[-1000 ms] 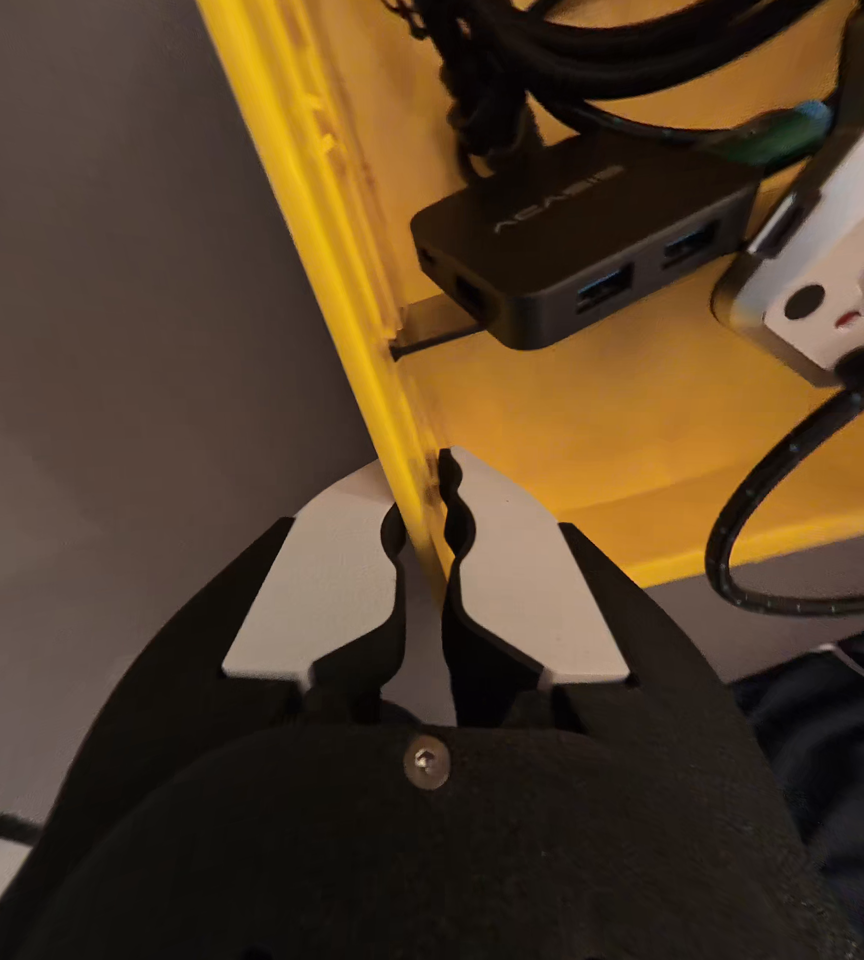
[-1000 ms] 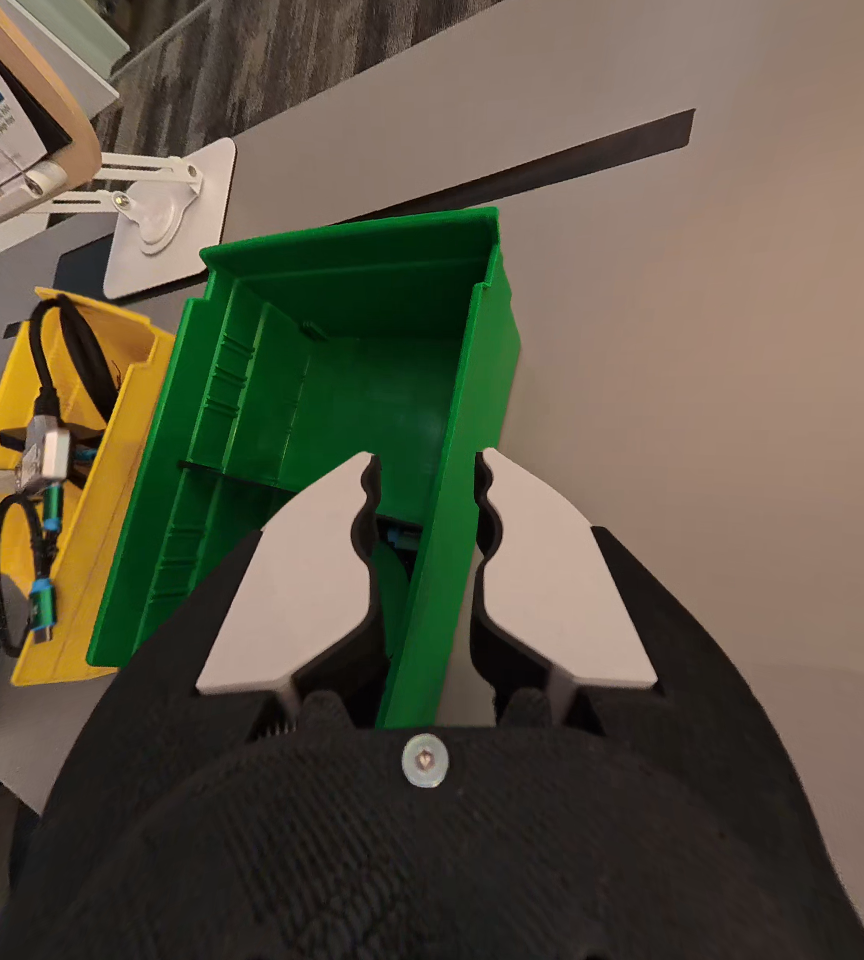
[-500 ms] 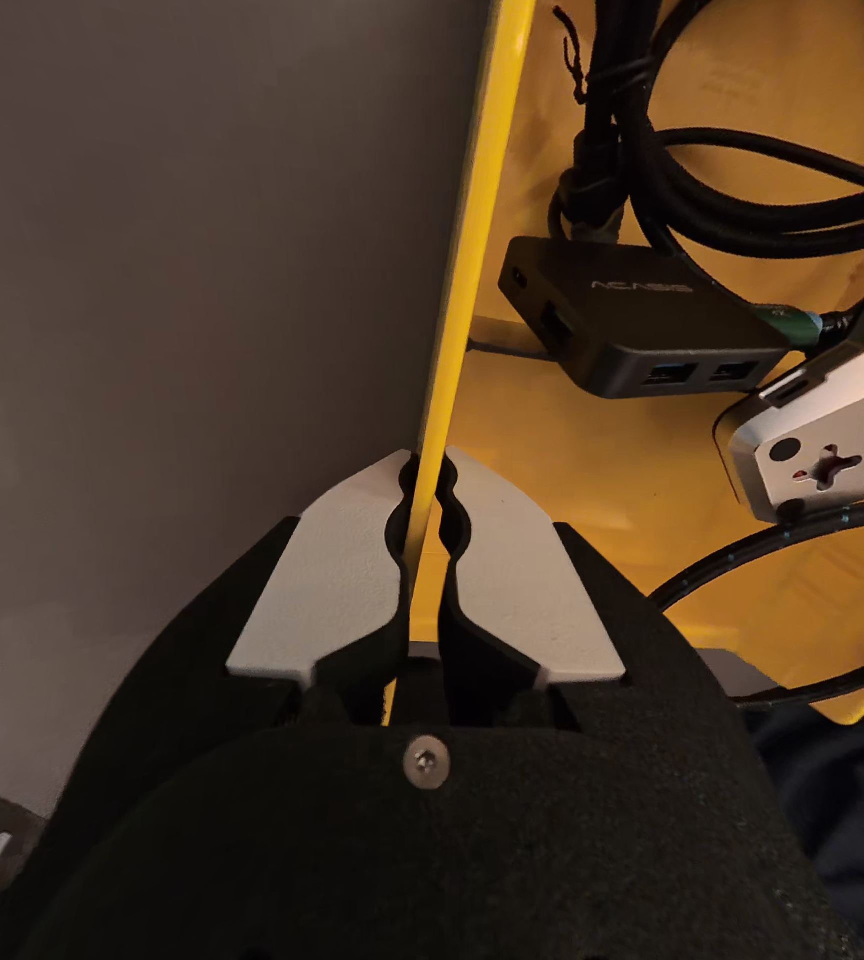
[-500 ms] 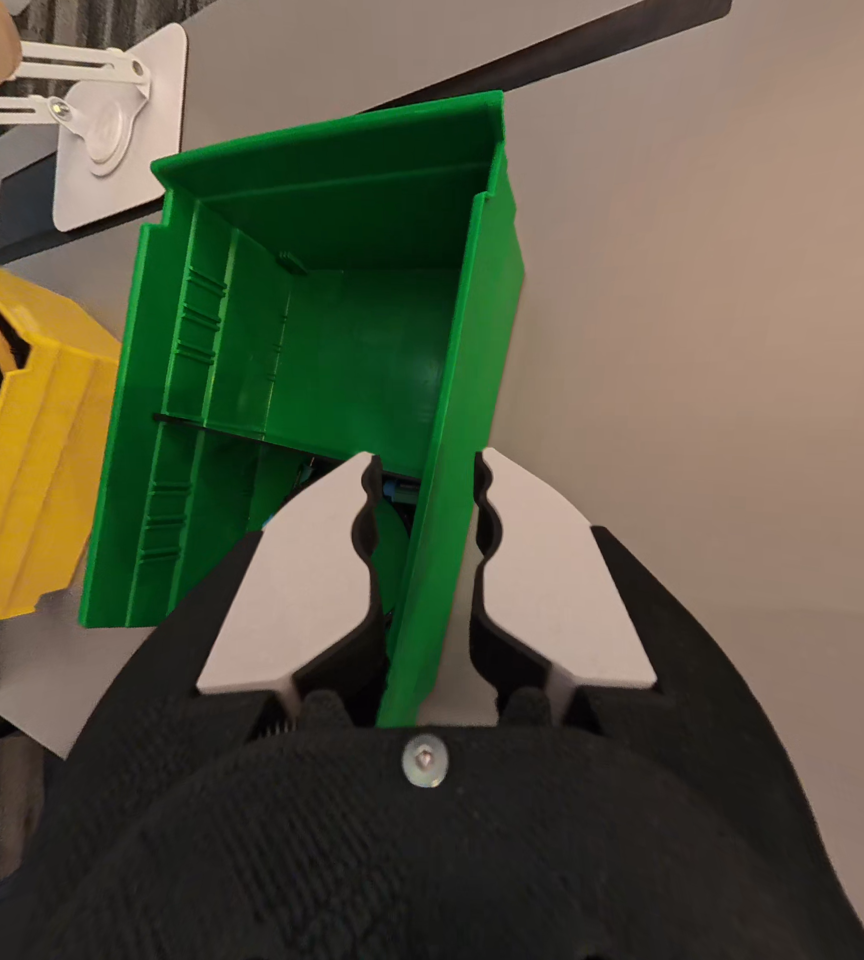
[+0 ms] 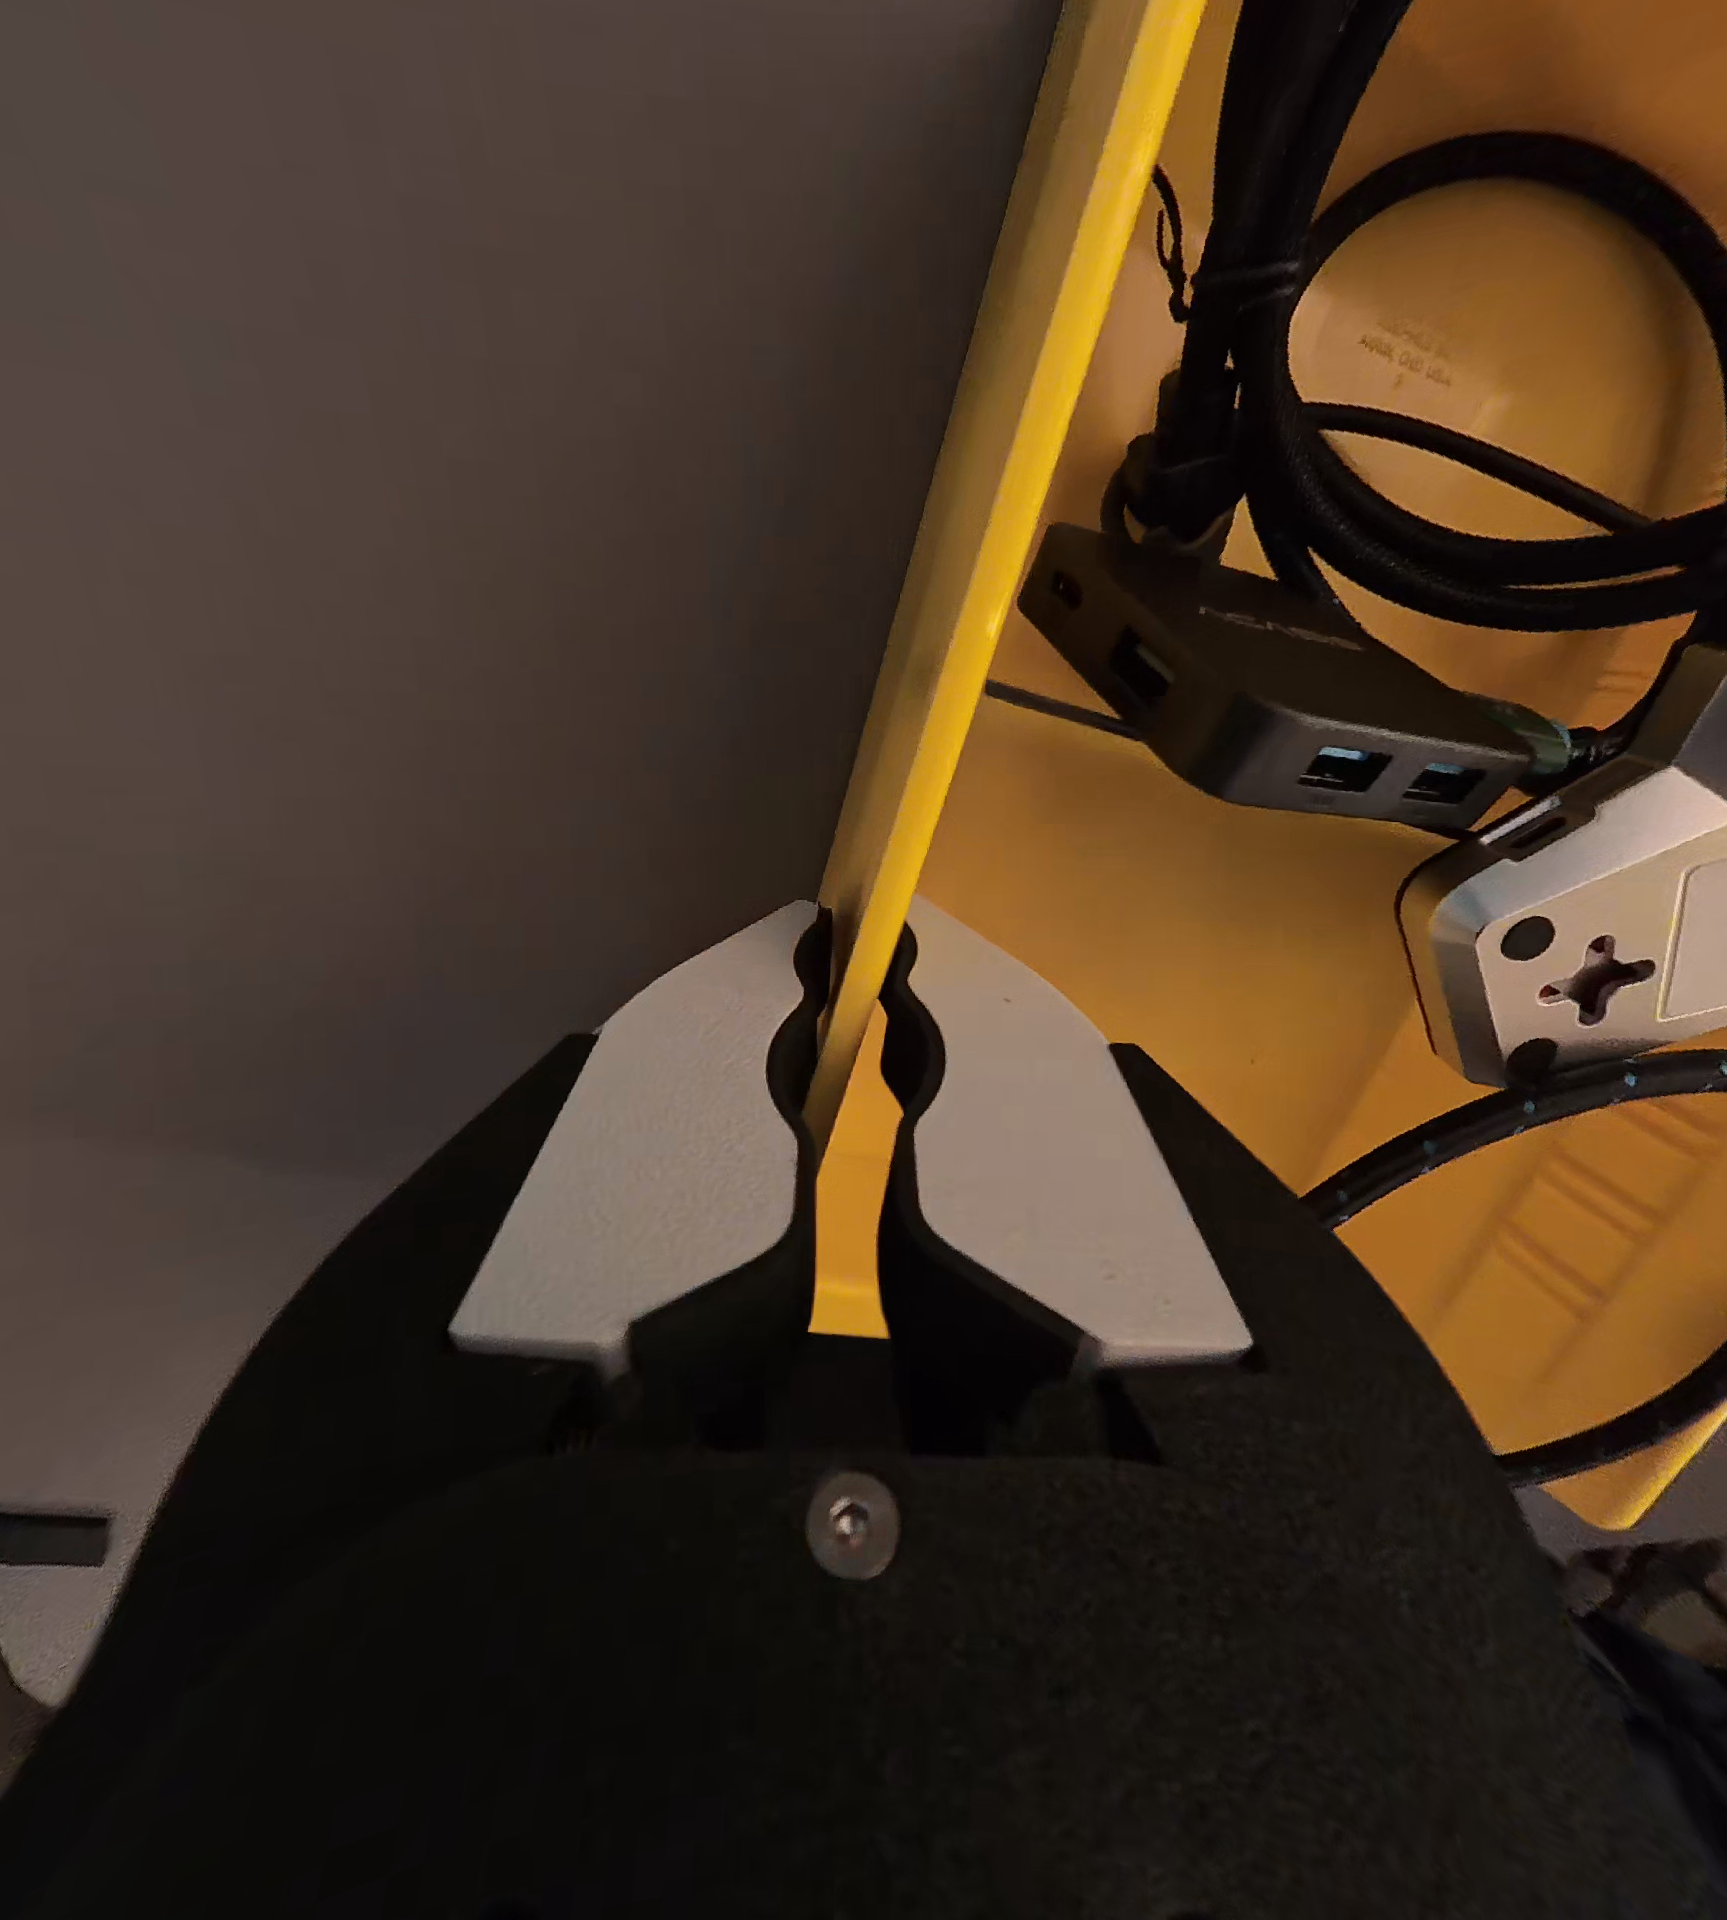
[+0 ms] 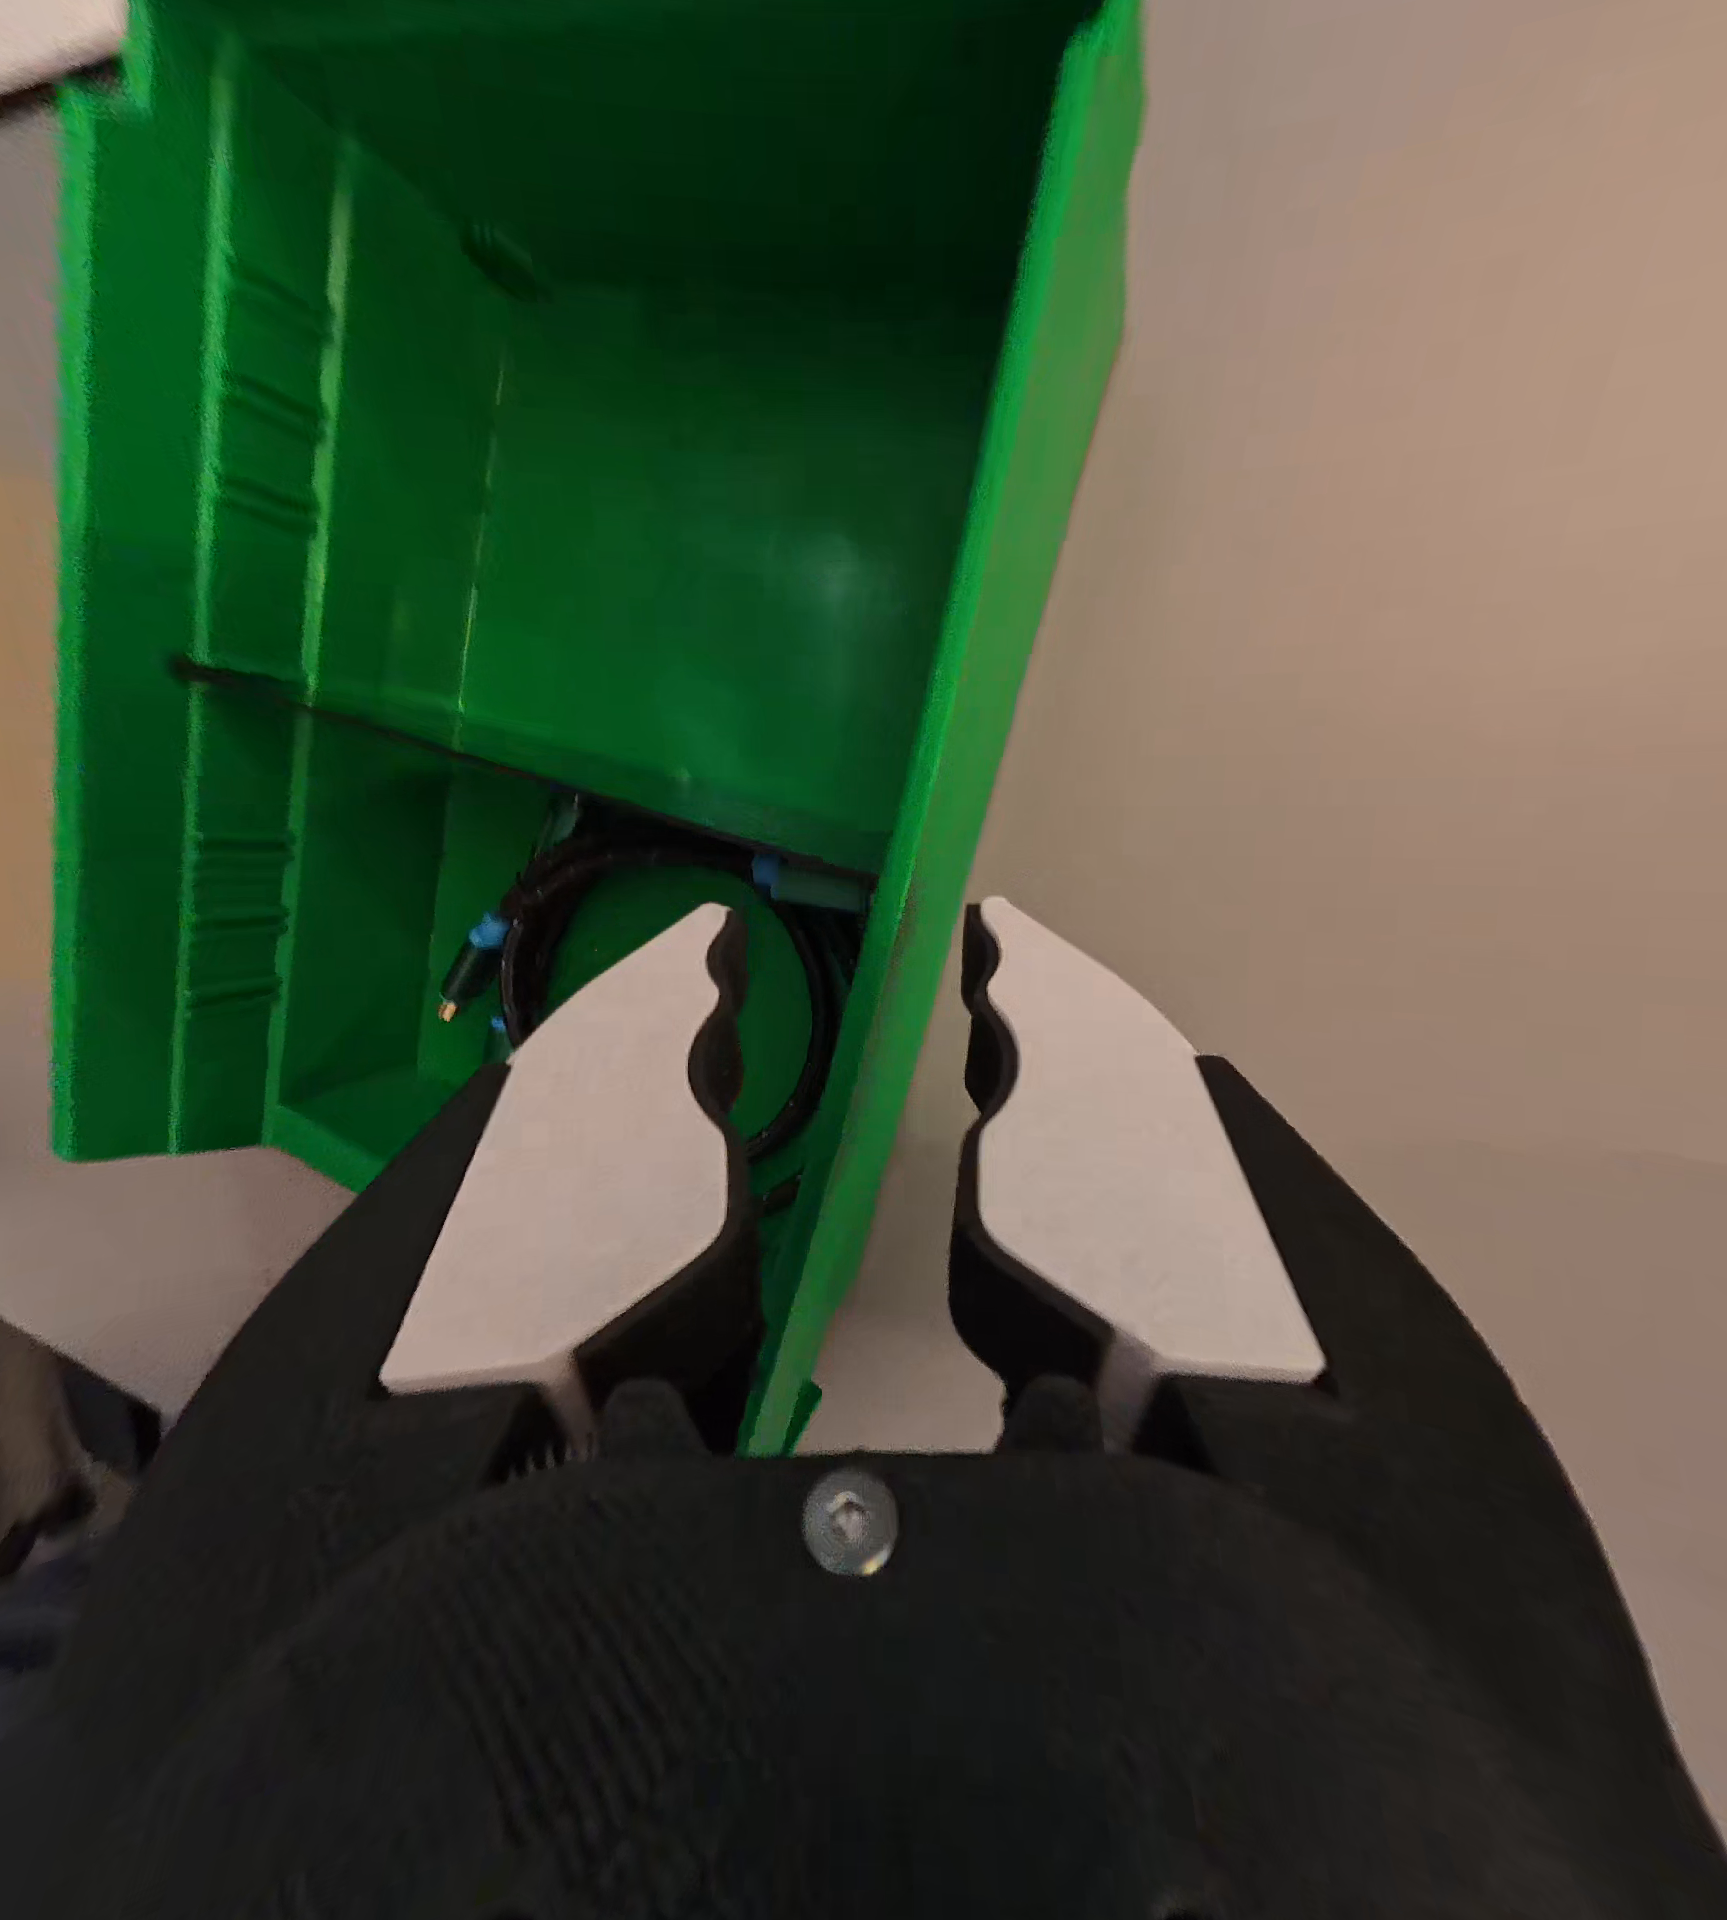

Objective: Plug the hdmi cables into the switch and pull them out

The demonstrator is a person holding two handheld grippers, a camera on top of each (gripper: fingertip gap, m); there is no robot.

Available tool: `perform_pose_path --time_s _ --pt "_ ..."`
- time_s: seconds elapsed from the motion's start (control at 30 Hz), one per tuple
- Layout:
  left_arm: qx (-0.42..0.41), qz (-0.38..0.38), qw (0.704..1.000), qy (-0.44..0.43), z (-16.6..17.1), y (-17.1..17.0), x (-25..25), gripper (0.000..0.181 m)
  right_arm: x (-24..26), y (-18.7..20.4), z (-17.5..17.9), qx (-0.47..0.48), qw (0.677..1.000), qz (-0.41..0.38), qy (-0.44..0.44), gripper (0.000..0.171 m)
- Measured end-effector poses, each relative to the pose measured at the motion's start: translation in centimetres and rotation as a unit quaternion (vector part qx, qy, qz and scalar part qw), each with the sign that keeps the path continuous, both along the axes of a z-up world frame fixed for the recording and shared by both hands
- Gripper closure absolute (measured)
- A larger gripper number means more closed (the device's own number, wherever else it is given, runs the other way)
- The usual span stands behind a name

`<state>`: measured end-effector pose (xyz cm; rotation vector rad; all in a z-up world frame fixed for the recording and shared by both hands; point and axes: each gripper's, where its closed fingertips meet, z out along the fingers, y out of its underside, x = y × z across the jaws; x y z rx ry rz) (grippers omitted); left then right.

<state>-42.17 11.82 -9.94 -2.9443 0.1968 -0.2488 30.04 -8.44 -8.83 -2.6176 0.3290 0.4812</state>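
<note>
The left tongs (image 5: pixel 861 935) are clamped on the yellow bin (image 5: pixel 984 644) wall. Beyond them in the bin lie a silver switch (image 5: pixel 1607 935) and a black hub (image 5: pixel 1285 686), its long axis running left to right, under coiled black cables (image 5: pixel 1461 499). The right tongs (image 6: pixel 851 940) straddle the green bin (image 6: pixel 942 831) wall, spread apart; a coiled cable (image 6: pixel 547 914) lies in its near compartment on the grey worktop (image 6: pixel 1461 623).

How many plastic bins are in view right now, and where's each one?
2. The yellow plastic bin has its side wall pinched in the left gripper. The green plastic bin has its side wall between the open right gripper fingers. Others may be hidden.
</note>
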Motion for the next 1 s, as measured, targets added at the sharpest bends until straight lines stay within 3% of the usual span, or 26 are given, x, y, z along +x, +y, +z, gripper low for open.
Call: perform_pose_path --time_s 0.13,0.27,0.4,0.63,1.0 --pt "-0.006 0.034 0.999 0.005 0.0 -1.2 -2.8 0.174 -0.8 -0.1 -2.5 -0.069 0.997 0.03 -0.006 0.14" --pt "-0.026 0.014 1.0 0.01 0.0 -3.2 -3.0 0.175 -0.4 -0.2 -3.0 -0.094 0.995 0.021 -0.021 0.157" --pt "-0.034 -0.015 0.999 0.039 -0.1 -3.9 -2.4 0.176 -1.7 0.3 -3.1 -0.105 0.994 0.025 0.008 0.155" --pt "-0.027 0.0 0.999 0.017 -0.1 -2.1 -1.1 0.175 -4.3 1.4 -3.1 -0.132 0.989 0.022 0.056 0.155" --pt "-0.042 -0.029 0.998 0.035 -0.2 -1.6 0.7 0.176 -5.7 3.0 -3.2 -0.16 0.986 0.006 0.054 0.157"
